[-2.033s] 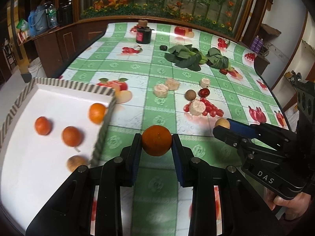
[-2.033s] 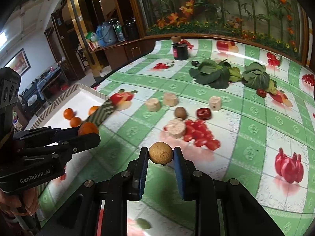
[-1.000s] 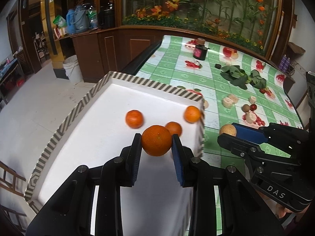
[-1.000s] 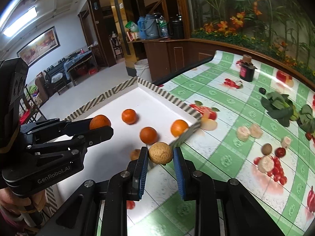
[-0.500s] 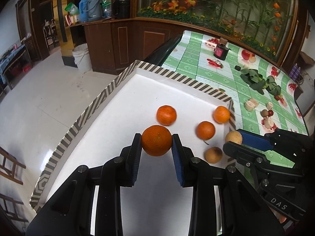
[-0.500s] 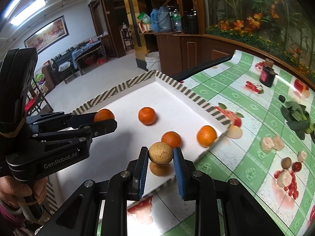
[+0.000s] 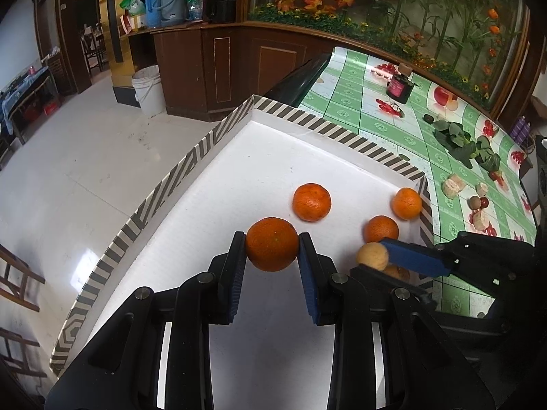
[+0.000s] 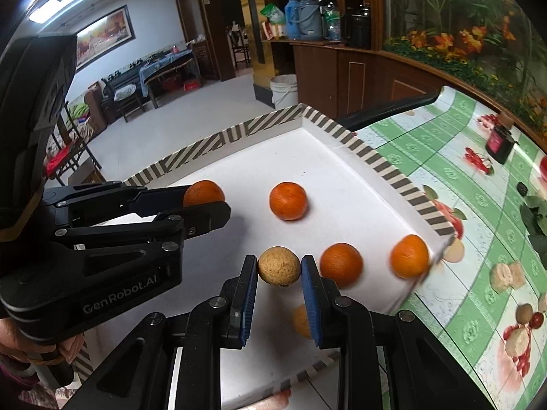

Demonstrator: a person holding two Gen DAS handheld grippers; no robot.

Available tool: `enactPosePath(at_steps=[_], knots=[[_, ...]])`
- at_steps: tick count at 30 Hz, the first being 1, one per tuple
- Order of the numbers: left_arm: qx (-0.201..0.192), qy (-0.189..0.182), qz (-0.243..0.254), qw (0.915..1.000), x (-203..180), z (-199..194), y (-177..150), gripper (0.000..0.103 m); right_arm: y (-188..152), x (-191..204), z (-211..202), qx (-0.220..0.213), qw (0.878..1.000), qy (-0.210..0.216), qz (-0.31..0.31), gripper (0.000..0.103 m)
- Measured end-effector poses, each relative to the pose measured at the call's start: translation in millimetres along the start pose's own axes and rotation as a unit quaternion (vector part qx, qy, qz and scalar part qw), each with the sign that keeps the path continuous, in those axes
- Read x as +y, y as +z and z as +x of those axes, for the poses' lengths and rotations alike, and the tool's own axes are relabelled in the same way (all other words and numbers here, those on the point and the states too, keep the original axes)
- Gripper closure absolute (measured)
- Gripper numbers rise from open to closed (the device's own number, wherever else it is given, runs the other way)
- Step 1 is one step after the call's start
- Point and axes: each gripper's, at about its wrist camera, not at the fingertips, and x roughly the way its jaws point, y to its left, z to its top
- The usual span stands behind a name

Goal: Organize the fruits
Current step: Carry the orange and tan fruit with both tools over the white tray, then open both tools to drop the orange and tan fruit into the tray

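Pale glossy floor tiles and dark wood cabinets fill the background of my left wrist view, with the worktop [image 7: 393, 126] under a shiny green-checked cloth printed with fruit. On its near end sits a shallow white tray [image 7: 212, 143] with a striped rim. My left claw [image 7: 272, 245] is clamped on a dimpled, round orange [image 7: 271, 243], held above the tray's smooth floor. Three more oranges lie in the tray: one just beyond mine [image 7: 311, 202], one further right [image 7: 380, 228], one against the right wall [image 7: 406, 203]. At my right, the right claw [image 7: 374, 259] pinches a tan fruit [image 7: 371, 255] with a rough, matte skin. Leafy greens [image 7: 461, 141] and pale chunks [image 7: 453, 185] lie out on the cloth, well apart from the tray.

From the right wrist view, my right claw [image 8: 279, 266] is closed on that tan fruit [image 8: 279, 265], over the tray [image 8: 386, 171]. Below it, a yellowish fruit [image 8: 301, 319] rests on the tray floor, half hidden by a blue pad. Three oranges sit in the tray here too [image 8: 288, 200] [image 8: 341, 265] [image 8: 409, 256]. The left claw [image 8: 205, 201] grips its orange [image 8: 203, 193] at left, with a hand [image 8: 37, 343] on the handle.
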Motion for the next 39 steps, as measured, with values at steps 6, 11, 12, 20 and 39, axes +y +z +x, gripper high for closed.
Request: enactPosePath(at_steps=[6, 11, 12, 20, 39], knots=[[0.007, 0.002, -0.003, 1.0000, 2, 5, 0, 0.073, 3, 1, 10, 0.008, 1.000, 0.000, -0.004, 0.078], [0.013, 0.001, -0.007, 0.9999, 4, 9, 0, 0.073, 6, 0, 19, 0.018, 1.000, 0.001, -0.005, 0.078], [0.014, 0.001, -0.007, 0.9999, 4, 9, 0, 0.073, 6, -1, 21, 0.020, 1.000, 0.001, -0.005, 0.078], [0.029, 0.004, -0.013, 0.9995, 6, 13, -1, 0.073, 2, -4, 31, 0.030, 1.000, -0.003, 0.000, 0.078], [0.021, 0.009, -0.029, 0.9993, 4, -3, -3, 0.058, -6, -8, -12, -0.004, 1.000, 0.001, 0.020, 0.074]])
